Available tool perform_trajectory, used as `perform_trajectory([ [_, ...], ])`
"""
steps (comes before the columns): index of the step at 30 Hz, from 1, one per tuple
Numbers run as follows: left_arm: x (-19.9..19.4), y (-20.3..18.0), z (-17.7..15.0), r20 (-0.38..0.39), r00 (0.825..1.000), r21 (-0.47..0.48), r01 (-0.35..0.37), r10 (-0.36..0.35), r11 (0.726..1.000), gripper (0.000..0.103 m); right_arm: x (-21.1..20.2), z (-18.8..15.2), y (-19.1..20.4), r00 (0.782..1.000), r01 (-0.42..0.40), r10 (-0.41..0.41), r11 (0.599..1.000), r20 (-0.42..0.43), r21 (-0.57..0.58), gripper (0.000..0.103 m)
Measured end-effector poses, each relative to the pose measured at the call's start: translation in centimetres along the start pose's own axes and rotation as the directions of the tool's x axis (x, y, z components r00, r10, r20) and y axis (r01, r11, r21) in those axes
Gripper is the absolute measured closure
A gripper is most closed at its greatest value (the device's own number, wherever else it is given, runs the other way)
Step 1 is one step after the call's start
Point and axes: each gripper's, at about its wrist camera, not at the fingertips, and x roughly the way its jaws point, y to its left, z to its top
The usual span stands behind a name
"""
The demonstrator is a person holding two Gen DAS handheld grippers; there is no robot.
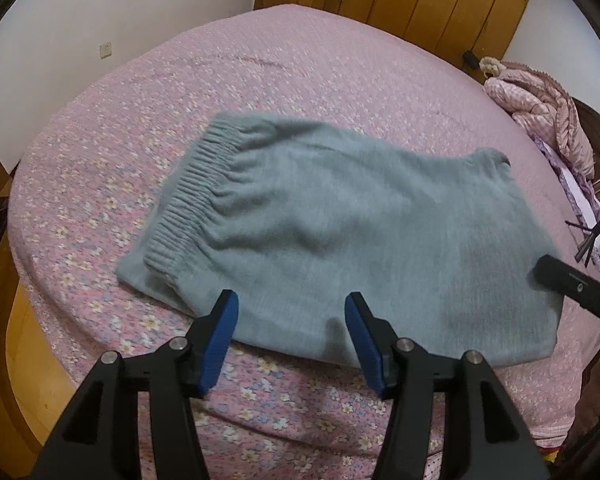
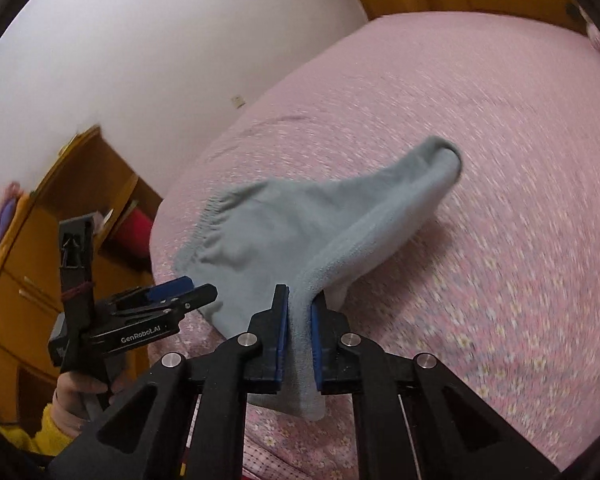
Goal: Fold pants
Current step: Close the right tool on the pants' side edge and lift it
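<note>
- Right gripper point(image 2: 300, 312), black with blue pads, nearest the lens: clenched on a bunched edge of the grey-green soft knit pants point(image 2: 300, 232), fabric pinched between the pads and hanging below them.
- Left gripper point(image 1: 290, 316), same build: jaws parted, nothing between them, hovering just over the near edge of the pants.
- Handling, as judged: light, limp, fleecy; sags and drapes wherever unsupported, not slippery, not fragile. Best held at a corner or a doubled hem, pinched through all layers; the ribbed waistband is the firmest part.
- Looks: already doubled over, elastic gathered waistband point(image 1: 196, 200) at left, one corner lifted by the right gripper, slight wrinkles.
- Place: on the pink floral quilted bedspread point(image 1: 340, 80), near its front edge.
</note>
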Motion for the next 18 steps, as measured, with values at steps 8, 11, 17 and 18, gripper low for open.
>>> perform_trajectory([
  [8,-1.9,3.1,0.9,0.043,0.999,-0.065,-0.027,0.029,0.998,0.045,-0.4,1.8,2.9,0.999,-0.048,0.047,0.993,-0.011,-0.112,0.092],
  [11,-2.5,4.4,1.2,0.057,0.998,-0.088,-0.032,0.037,0.996,0.045,0.0,2.8,5.1,0.996,-0.086,0.083,0.984,-0.023,-0.156,0.092],
  [17,-3.5,5.6,1.2,0.083,0.995,-0.121,-0.041,0.051,0.992,0.045,2.0,4.7,9.2,0.987,-0.158,0.146,0.962,-0.071,-0.224,0.092],
  [18,-3.7,5.6,1.1,0.085,0.995,-0.126,-0.043,0.054,0.991,0.045,2.7,5.0,10.1,0.985,-0.166,0.15,0.957,-0.085,-0.24,0.092],
])
